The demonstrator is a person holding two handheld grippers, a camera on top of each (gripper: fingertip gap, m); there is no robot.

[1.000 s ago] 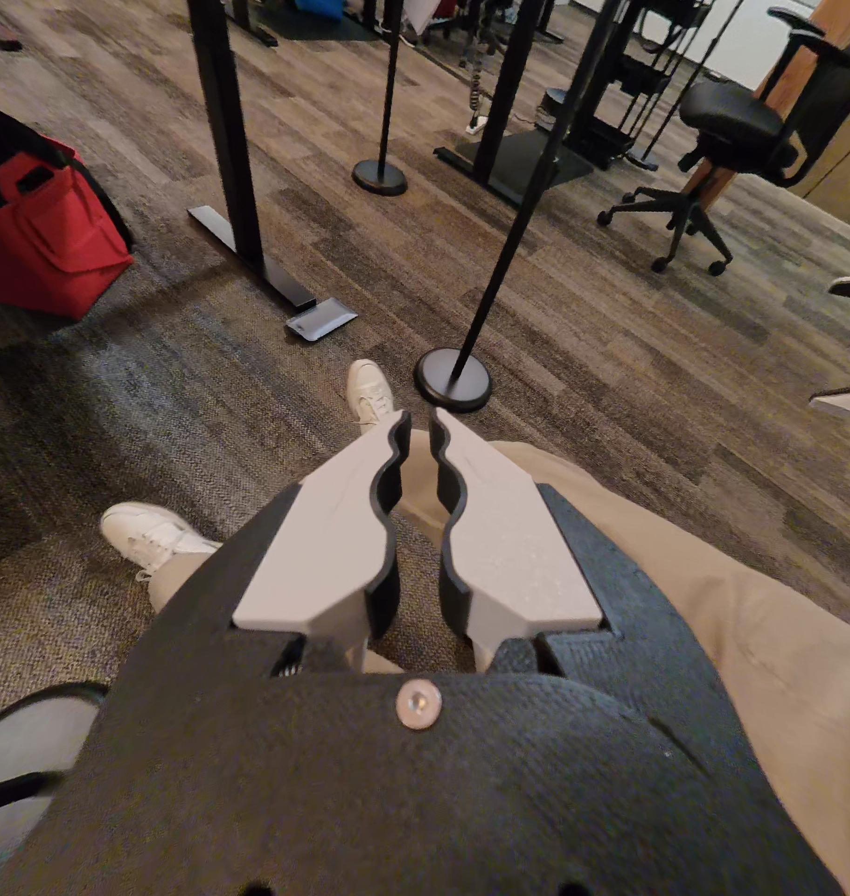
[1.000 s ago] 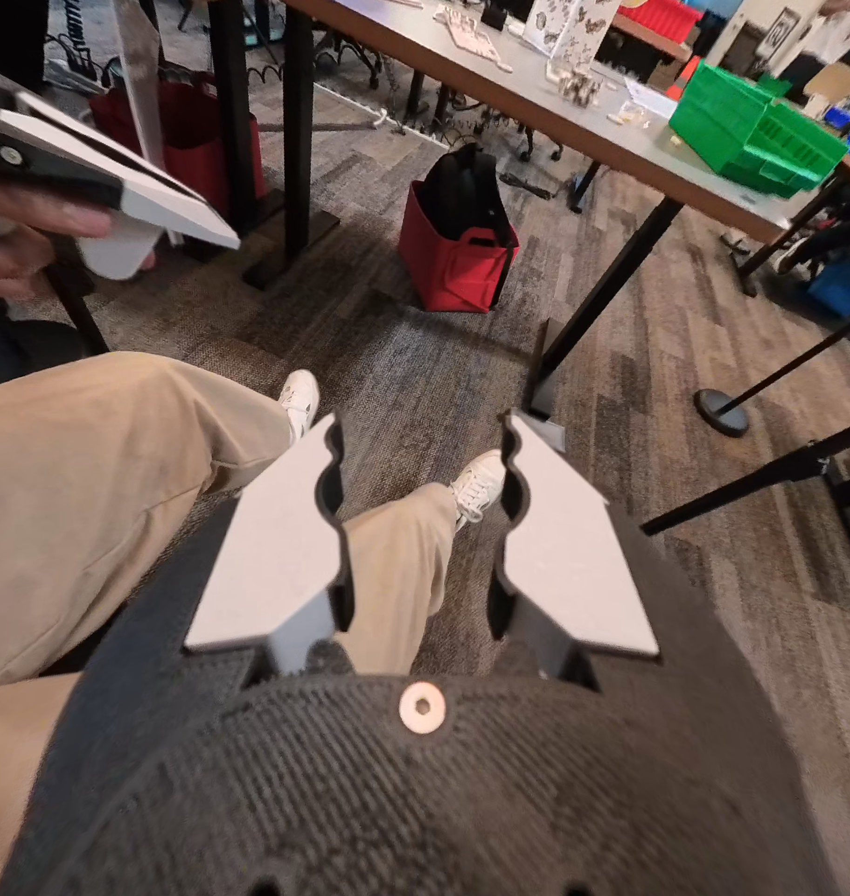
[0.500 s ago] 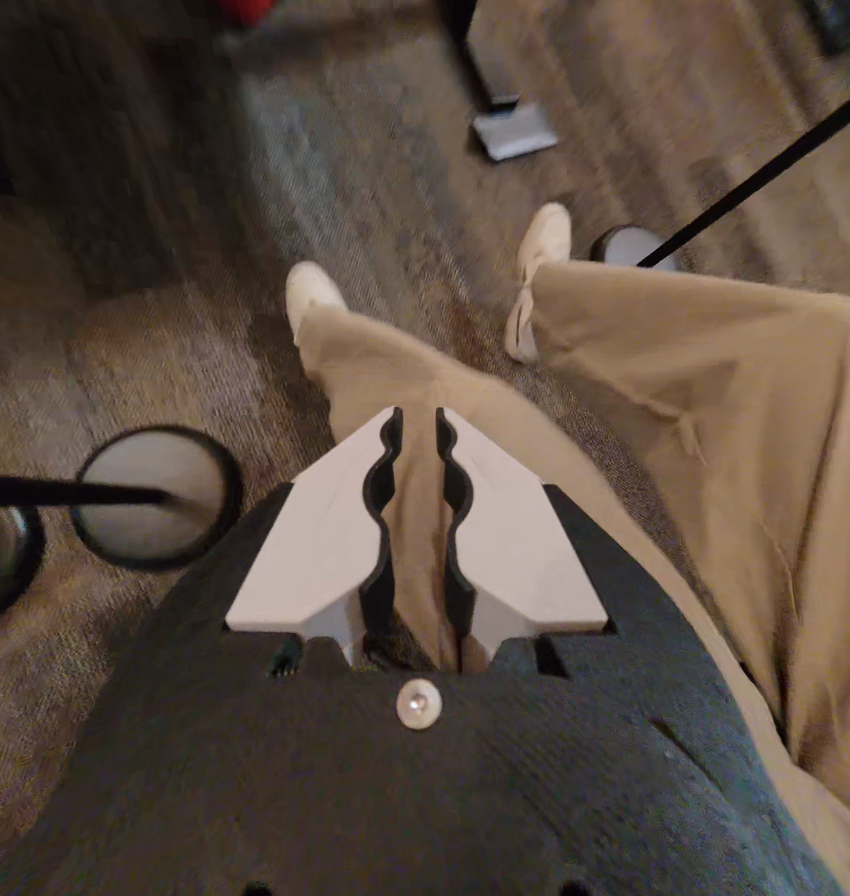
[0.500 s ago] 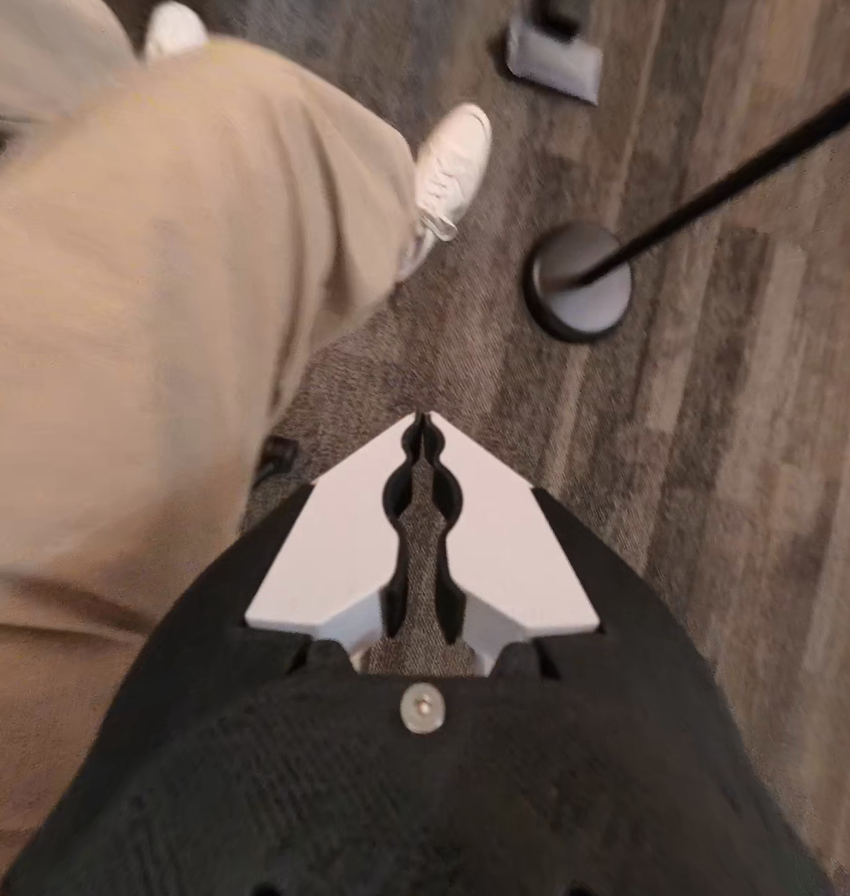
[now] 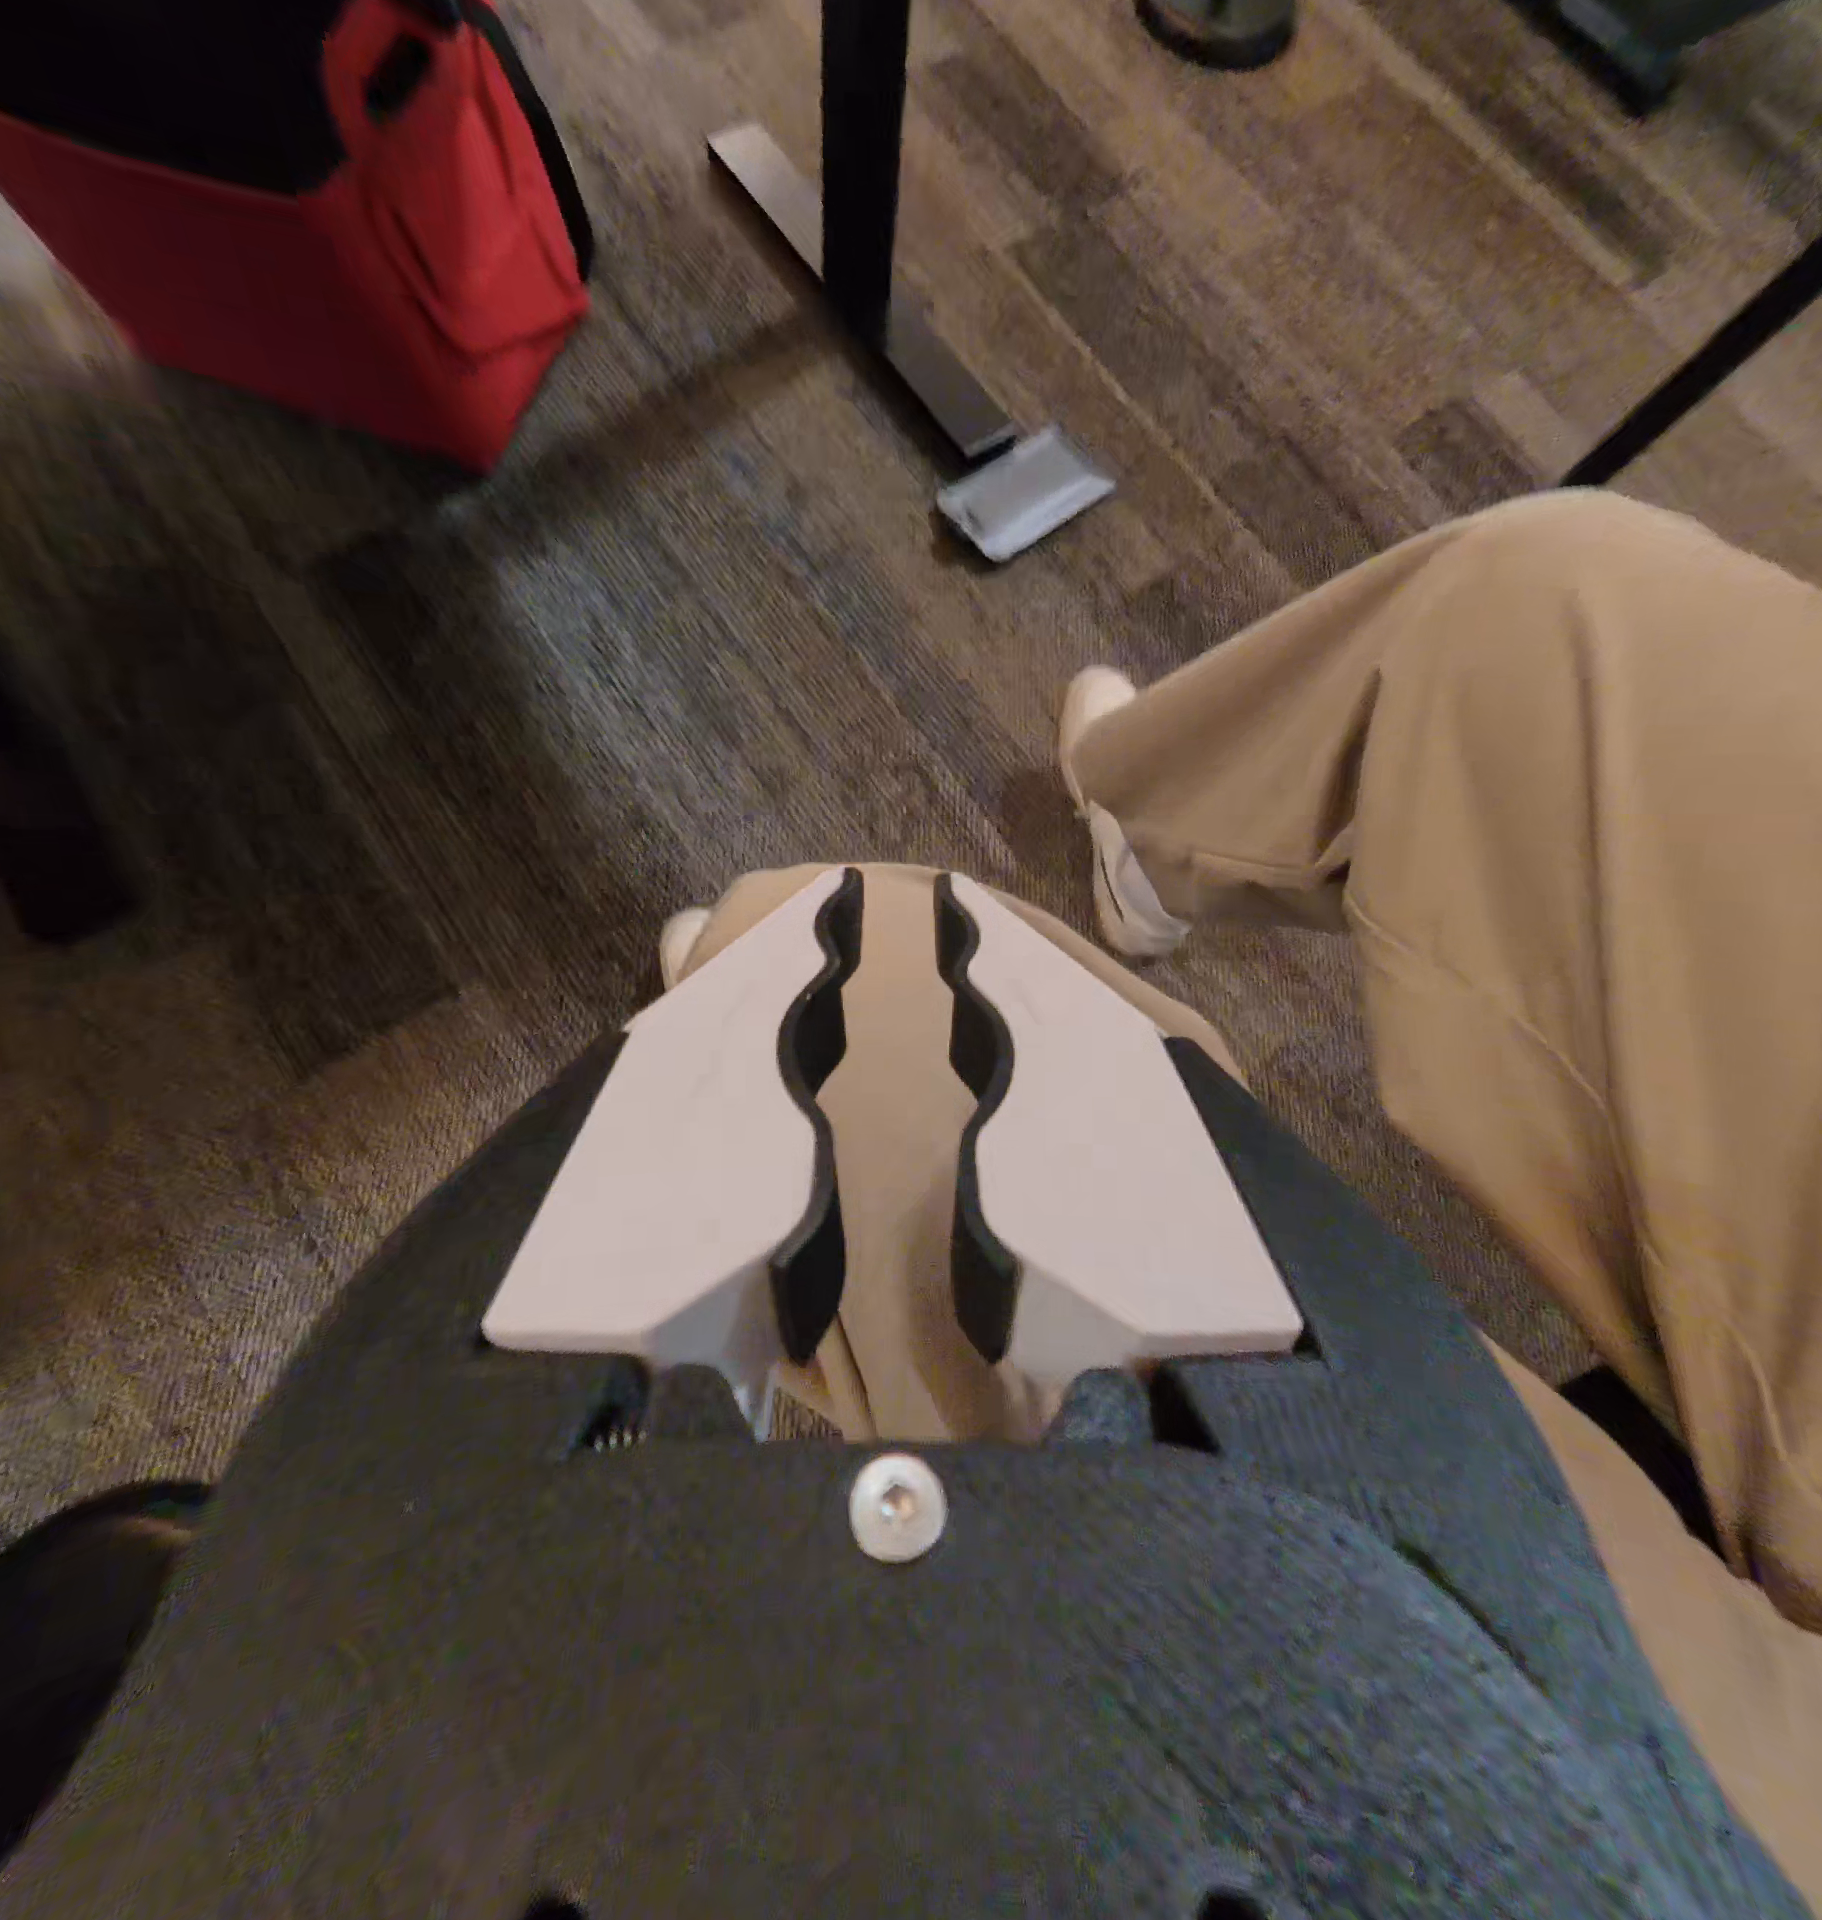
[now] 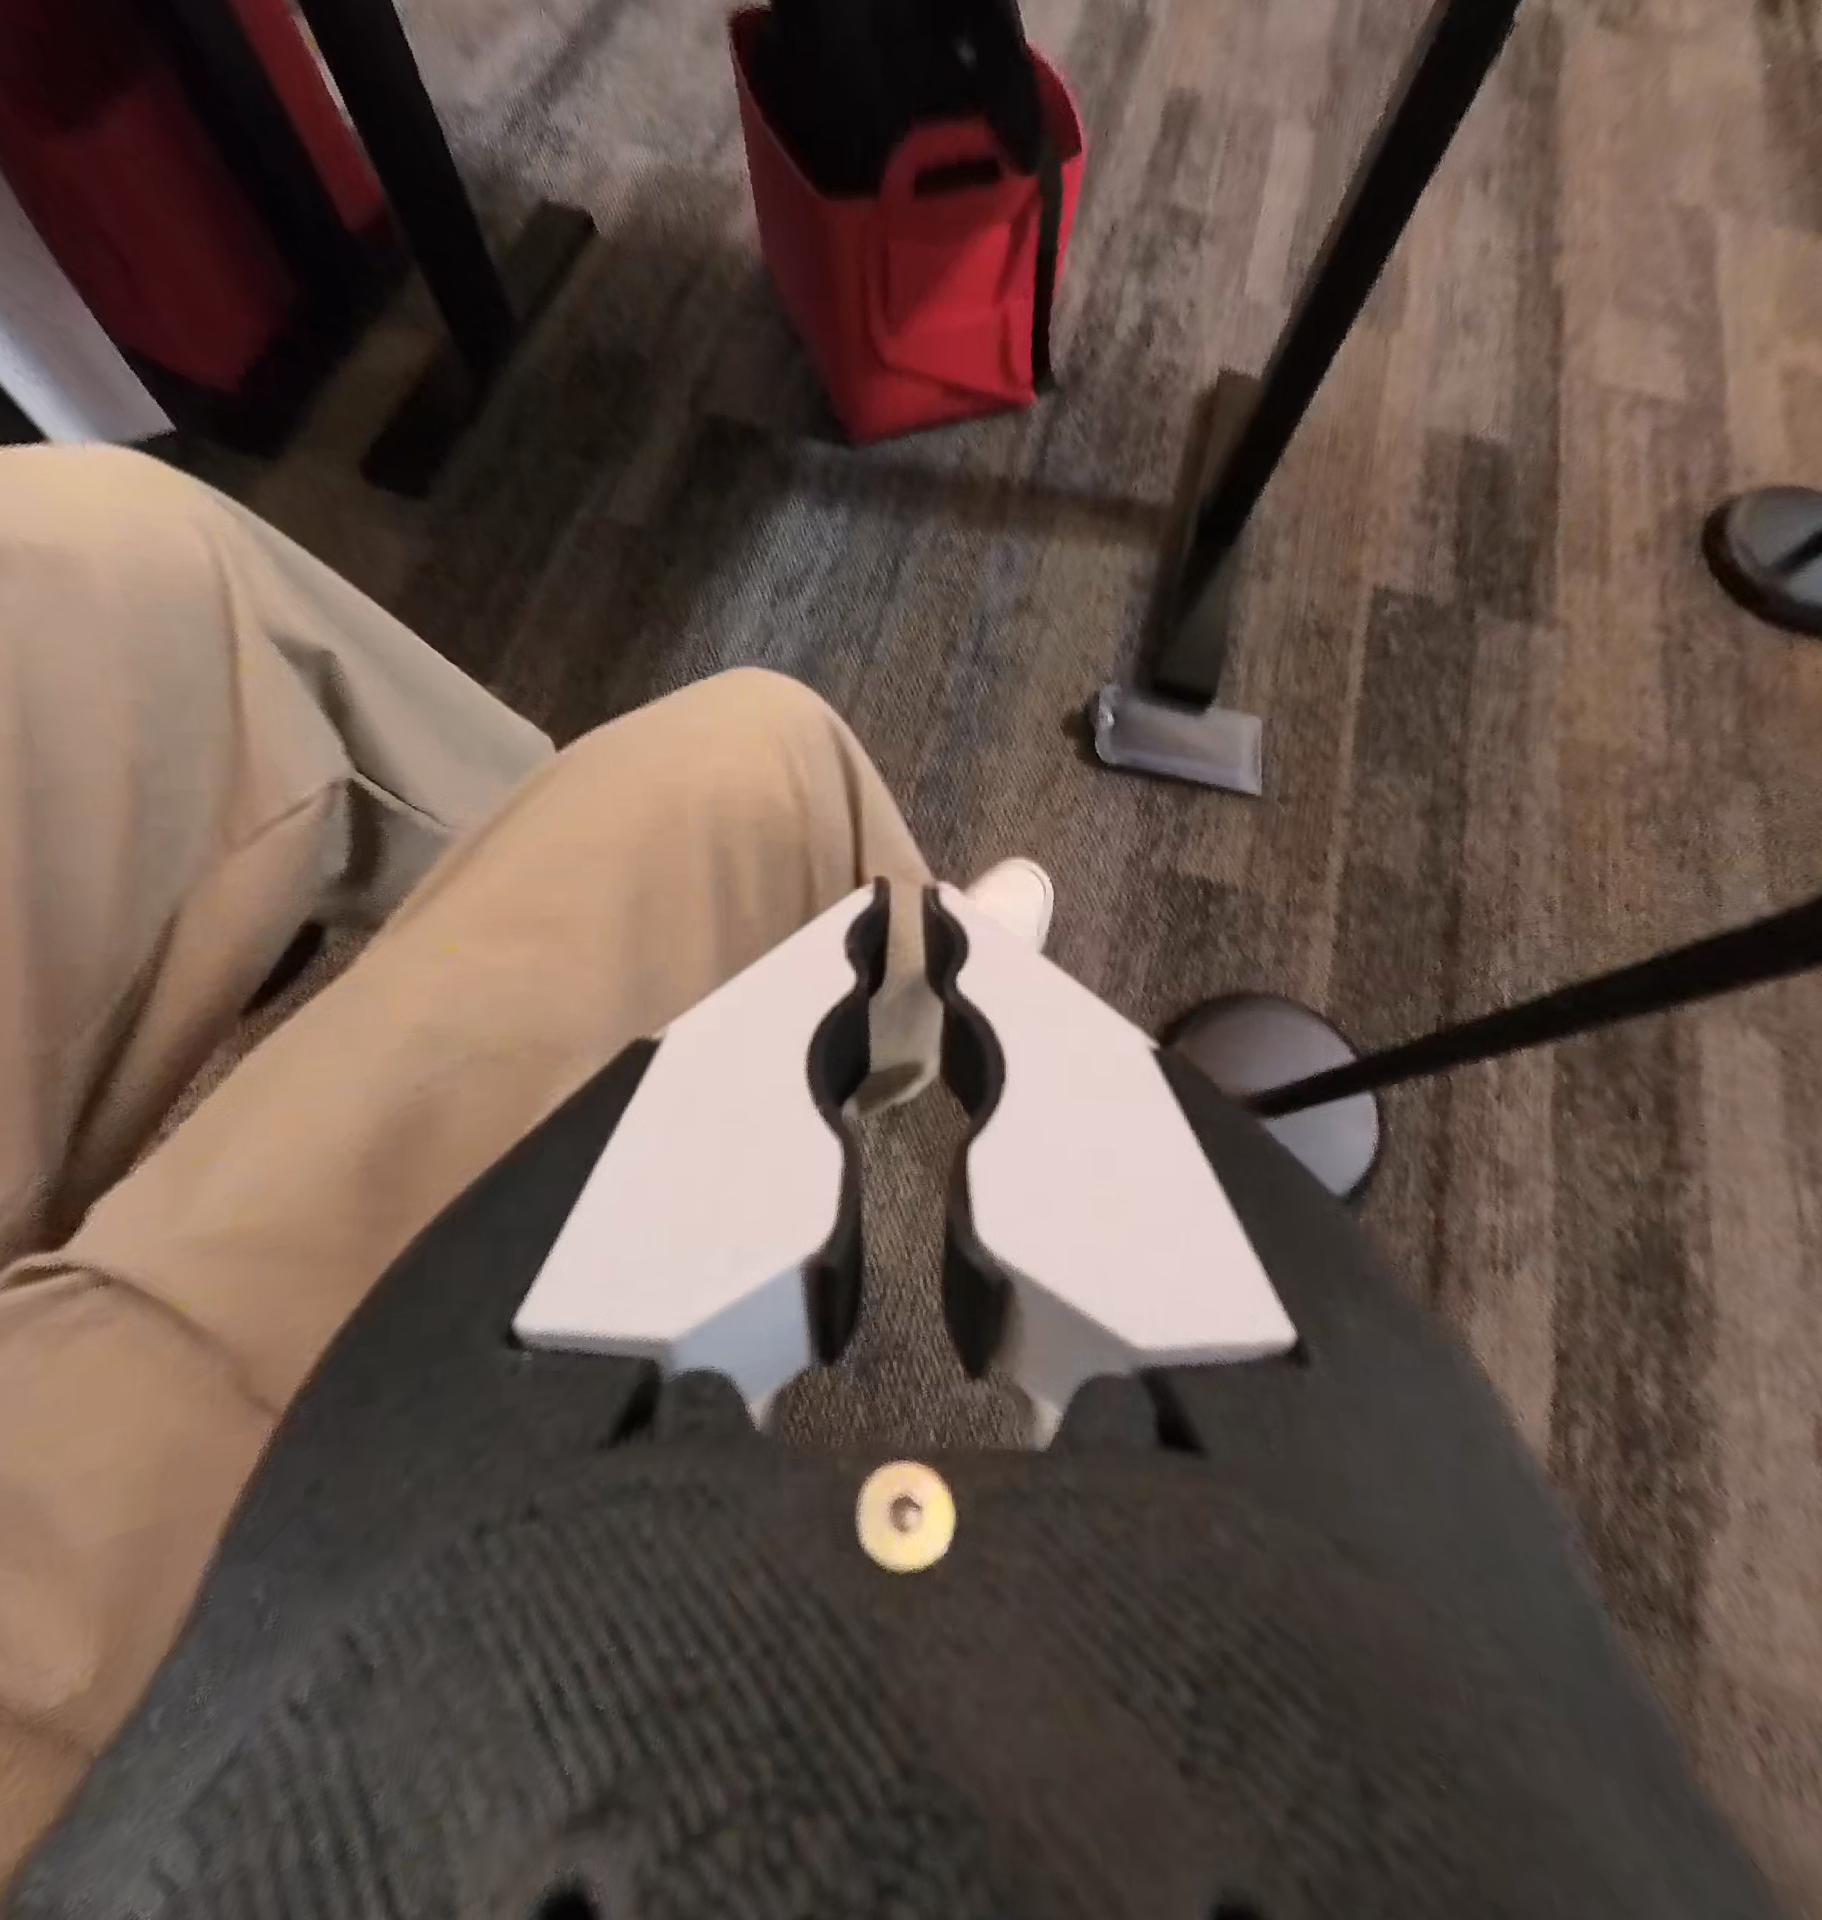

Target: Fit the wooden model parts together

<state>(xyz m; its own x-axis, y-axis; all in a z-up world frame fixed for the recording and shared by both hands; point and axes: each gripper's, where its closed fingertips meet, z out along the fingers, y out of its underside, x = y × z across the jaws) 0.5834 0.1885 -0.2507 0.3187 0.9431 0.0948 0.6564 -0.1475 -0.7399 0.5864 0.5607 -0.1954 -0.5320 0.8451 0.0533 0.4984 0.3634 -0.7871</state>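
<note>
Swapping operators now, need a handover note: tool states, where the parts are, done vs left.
Left tool: empty, narrow gap between its jaws, pointing down over the person's tan trouser leg.
Right tool: empty, jaws nearly closed, a narrow gap left, over the other knee and the carpet.
Wooden model parts: not in either view; only a red bag and stand bases on the floor.
Done: cannot tell from these views.
Left: find the parts, pick them up, fit them.
</note>
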